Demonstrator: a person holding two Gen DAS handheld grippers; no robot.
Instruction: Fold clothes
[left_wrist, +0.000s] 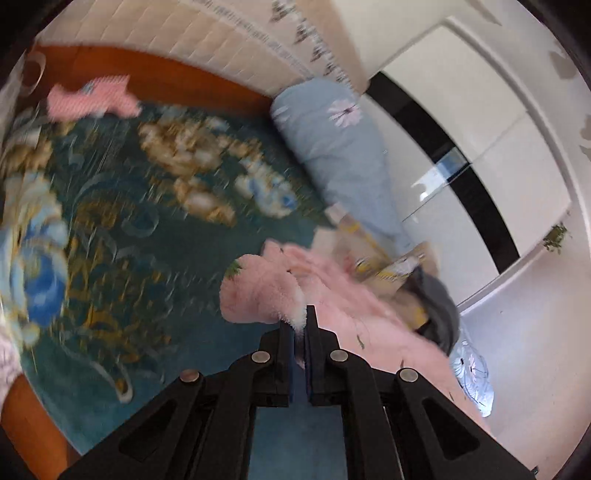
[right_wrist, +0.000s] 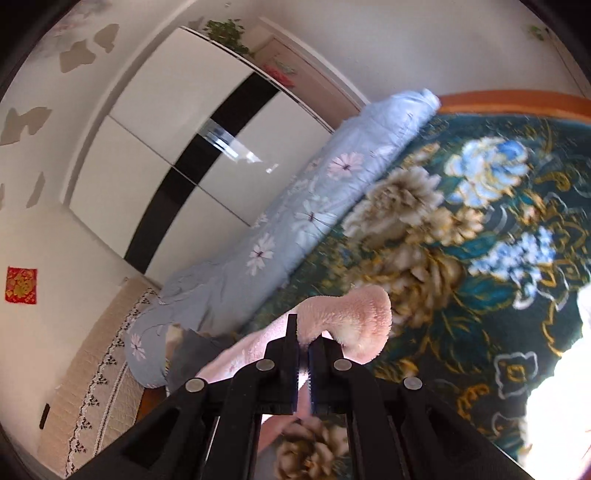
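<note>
A fluffy pink garment (left_wrist: 266, 284) hangs over the dark green flowered blanket (left_wrist: 122, 229). My left gripper (left_wrist: 300, 321) is shut on an edge of it, with fleece pinched between the jaws. In the right wrist view my right gripper (right_wrist: 303, 339) is shut on another edge of the same pink garment (right_wrist: 354, 314), above the flowered blanket (right_wrist: 480, 258). Both views are motion-blurred. The rest of the garment trails down behind the grippers.
A rolled light-blue flowered quilt (left_wrist: 332, 147) (right_wrist: 295, 221) lies along the blanket's edge. A small pink cloth (left_wrist: 92, 98) lies at the far side. A grey garment (left_wrist: 439, 306) and a yellow patterned one (left_wrist: 380, 262) lie near the quilt. A white wardrobe (right_wrist: 177, 140) stands behind.
</note>
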